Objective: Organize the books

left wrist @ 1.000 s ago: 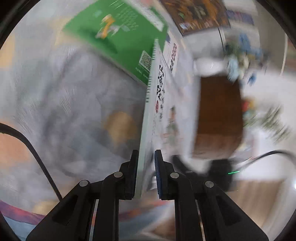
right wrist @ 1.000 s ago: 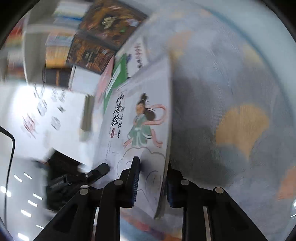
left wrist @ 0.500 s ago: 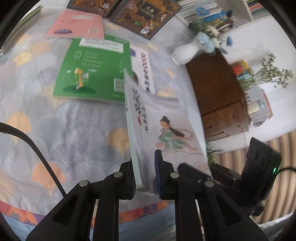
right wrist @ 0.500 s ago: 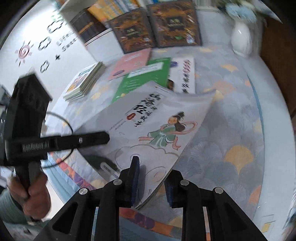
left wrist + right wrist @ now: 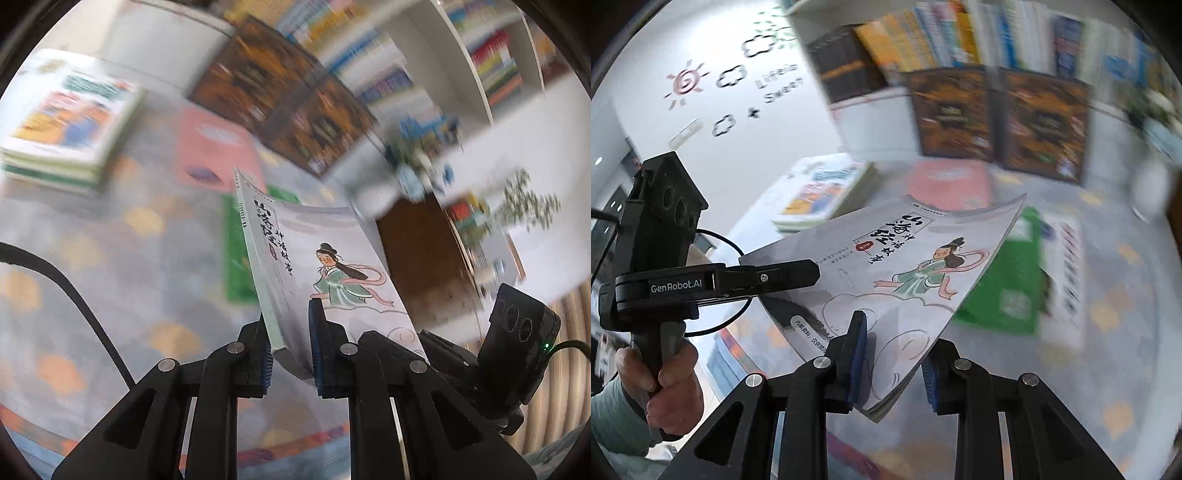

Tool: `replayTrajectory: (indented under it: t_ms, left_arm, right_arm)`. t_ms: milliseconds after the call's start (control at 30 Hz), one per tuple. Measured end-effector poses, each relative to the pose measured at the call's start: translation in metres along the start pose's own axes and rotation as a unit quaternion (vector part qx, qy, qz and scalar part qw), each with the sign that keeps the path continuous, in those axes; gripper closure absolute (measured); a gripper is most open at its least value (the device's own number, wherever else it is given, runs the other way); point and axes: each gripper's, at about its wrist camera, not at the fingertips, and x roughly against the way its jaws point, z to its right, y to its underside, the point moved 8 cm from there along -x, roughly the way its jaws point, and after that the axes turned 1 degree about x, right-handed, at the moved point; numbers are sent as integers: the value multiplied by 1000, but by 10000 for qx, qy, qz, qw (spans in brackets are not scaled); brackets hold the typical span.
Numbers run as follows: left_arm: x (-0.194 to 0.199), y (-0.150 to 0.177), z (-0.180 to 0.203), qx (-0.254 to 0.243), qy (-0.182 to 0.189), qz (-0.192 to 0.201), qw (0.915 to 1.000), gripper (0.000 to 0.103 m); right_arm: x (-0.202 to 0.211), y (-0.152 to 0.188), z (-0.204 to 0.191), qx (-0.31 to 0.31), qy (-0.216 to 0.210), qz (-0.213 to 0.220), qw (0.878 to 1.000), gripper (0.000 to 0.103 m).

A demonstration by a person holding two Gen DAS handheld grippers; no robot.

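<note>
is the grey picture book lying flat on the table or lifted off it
Lifted. The grey picture book hangs tilted above the patterned tablecloth, gripped at its near edge, with the green book visible beneath its far corner.

Held book (image 5: 901,280): paper, soft cover with a smooth, faintly satin finish; it bows under its own weight. Left gripper (image 5: 290,350) and right gripper (image 5: 893,356): matt black plastic bodies, bright metal pins, ribbed blue pads (material of pads undetermined). Tablecloth (image 5: 110,236): matt printed cloth. Cabinet (image 5: 421,258): brown wood, low sheen. Green book (image 5: 1008,280): smooth paper cover.
</note>
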Motion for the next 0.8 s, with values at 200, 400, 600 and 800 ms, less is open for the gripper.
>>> replayTrajectory:
  t_ms: [200, 400, 600, 800]
  left_arm:
    - [55, -62, -75, 162, -331, 614, 9974, 90]
    - [75, -113, -149, 347, -563, 840, 9943, 88]
    - [72, -143, -196, 480, -674, 849, 9929, 88]
    - [51, -168, -231, 561, -744, 780, 9926, 88]
  right_arm:
    - [-72, -61, -74, 513, -482, 17, 9975, 76]
    - [-152, -108, -127, 599, -697, -118, 9957, 76]
    - [-208, -133, -150, 655, -645, -395, 9950, 76]
    - [-245, -160, -144, 631, -484, -535, 9954, 75]
